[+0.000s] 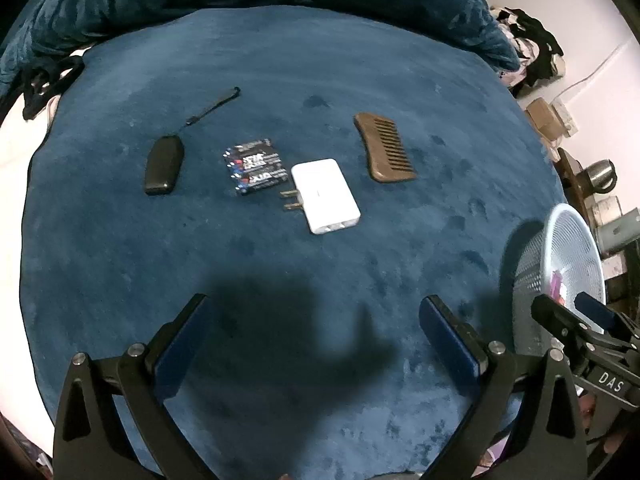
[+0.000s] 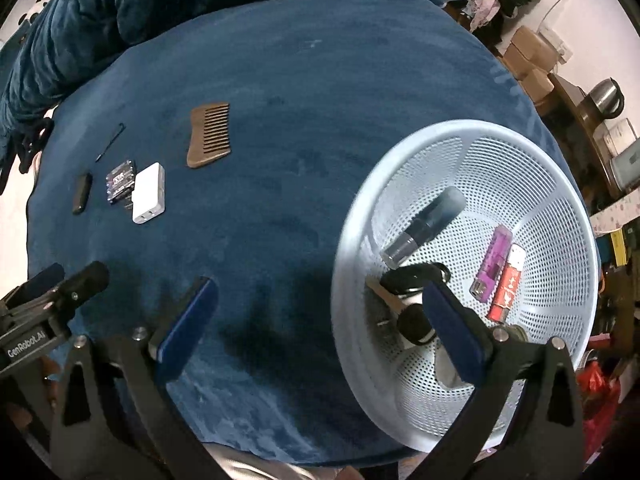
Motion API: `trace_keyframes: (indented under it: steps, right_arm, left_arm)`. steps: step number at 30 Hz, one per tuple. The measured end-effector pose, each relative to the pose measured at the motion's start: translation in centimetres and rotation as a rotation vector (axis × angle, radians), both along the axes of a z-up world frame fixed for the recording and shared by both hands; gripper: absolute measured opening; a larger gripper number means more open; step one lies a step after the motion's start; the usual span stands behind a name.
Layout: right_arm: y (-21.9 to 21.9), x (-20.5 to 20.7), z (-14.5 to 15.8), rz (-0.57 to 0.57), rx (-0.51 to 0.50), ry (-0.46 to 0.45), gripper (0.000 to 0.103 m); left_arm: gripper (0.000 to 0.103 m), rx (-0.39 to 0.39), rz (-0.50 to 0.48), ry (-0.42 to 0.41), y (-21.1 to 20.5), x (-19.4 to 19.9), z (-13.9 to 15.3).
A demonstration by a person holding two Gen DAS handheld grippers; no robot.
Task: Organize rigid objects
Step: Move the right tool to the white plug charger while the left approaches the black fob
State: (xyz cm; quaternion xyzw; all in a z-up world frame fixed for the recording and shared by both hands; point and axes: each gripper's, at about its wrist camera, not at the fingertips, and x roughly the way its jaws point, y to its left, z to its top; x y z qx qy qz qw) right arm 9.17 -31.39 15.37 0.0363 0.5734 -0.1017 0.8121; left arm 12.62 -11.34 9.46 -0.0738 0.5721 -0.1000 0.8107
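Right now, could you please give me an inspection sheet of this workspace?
Surface: blue plush blanket, dented in spots.
Job's things: wooden comb, white charger with prongs out, battery pack touching it, and black fob with strap lie loose. The white basket holds a purple lighter, red lighter, grey tube and dark items partly hidden.
Clutter: nothing seen on the blanket.
Grippers: left claw open, empty; right claw open, empty, one finger over the basket.
Cables: white cord on the wall.
Surroundings: cardboard boxes, metal kettle, clothes pile.
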Motion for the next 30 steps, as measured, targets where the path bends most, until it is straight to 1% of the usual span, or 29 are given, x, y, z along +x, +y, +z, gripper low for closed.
trace_keyframes:
  steps: [10,20,26,30]
  right_arm:
    - [1.6,2.1,-0.7,0.035,0.0,0.009,0.103]
    - [3.1,3.7,-1.8,0.066,0.006,0.028,0.103]
    - [4.2,4.5,-2.0,0.09,0.01,0.025,0.103]
    - [5.4,5.3,-2.5,0.117,0.021,0.034,0.103]
  left_arm:
    - [0.103,0.007,0.035,0.011,1.7,1.9,-1.4]
    - [0.103,0.025,0.012,0.003,2.5,3.2,-2.7]
    - [0.103,0.021,0.032,-0.032,4.7,3.9,-3.0]
    - [0.103,0.011,0.022,-0.016,5.3,4.6,-3.6]
